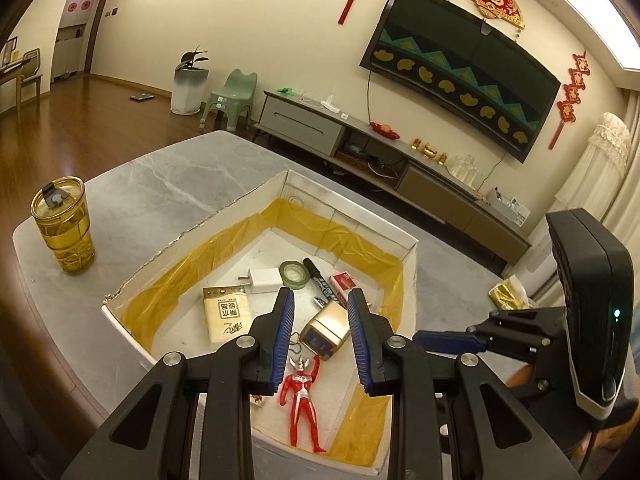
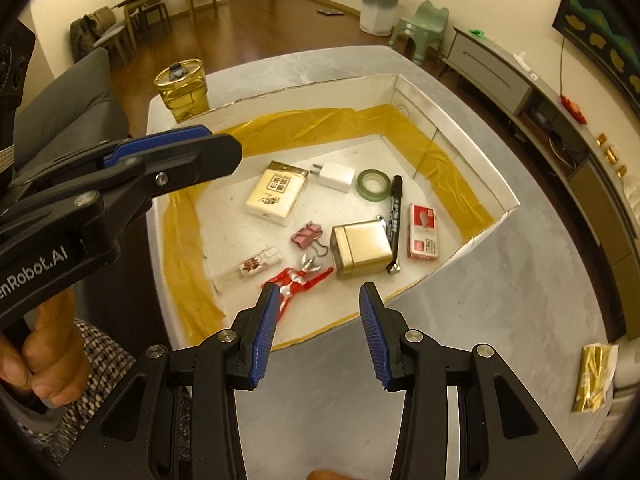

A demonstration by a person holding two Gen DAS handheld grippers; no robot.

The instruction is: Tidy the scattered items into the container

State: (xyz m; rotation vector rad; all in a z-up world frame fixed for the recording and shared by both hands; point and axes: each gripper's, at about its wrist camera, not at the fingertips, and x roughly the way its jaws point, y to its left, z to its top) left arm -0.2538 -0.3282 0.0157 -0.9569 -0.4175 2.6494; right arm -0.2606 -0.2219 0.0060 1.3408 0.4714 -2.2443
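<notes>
Now everything lies in the box

On the grey surface (image 2: 500, 280) stands the white box (image 2: 456, 116). Inside it lie the tissue pack (image 2: 277, 192), gold tin (image 2: 362, 249), red figure (image 1: 302, 404) and marker (image 2: 395, 216). Both the left tongs (image 1: 320, 340) and right tongs (image 2: 318, 336) hang wide open above, holding nothing.

Containers: one white box (image 2: 404, 92) with yellow tape lining, sitting on the table
Items in the box: nine, counted from the right wrist view
Tissue packs: one (image 2: 276, 193)
Chargers: one (image 2: 335, 176)
Tape rolls: one, green (image 2: 373, 185)
Markers: one, black (image 2: 395, 216)
Staple boxes: one, red and white (image 2: 423, 232)
Gold tins: one (image 2: 361, 249)
Binder clips: one, pink (image 2: 307, 236)
Toy figures: one, red (image 2: 298, 278)
Clear cases: one (image 2: 250, 269)
Tumblers on the table: one, amber (image 2: 182, 90)
Gold packets outside the box: one (image 2: 593, 376)
</notes>
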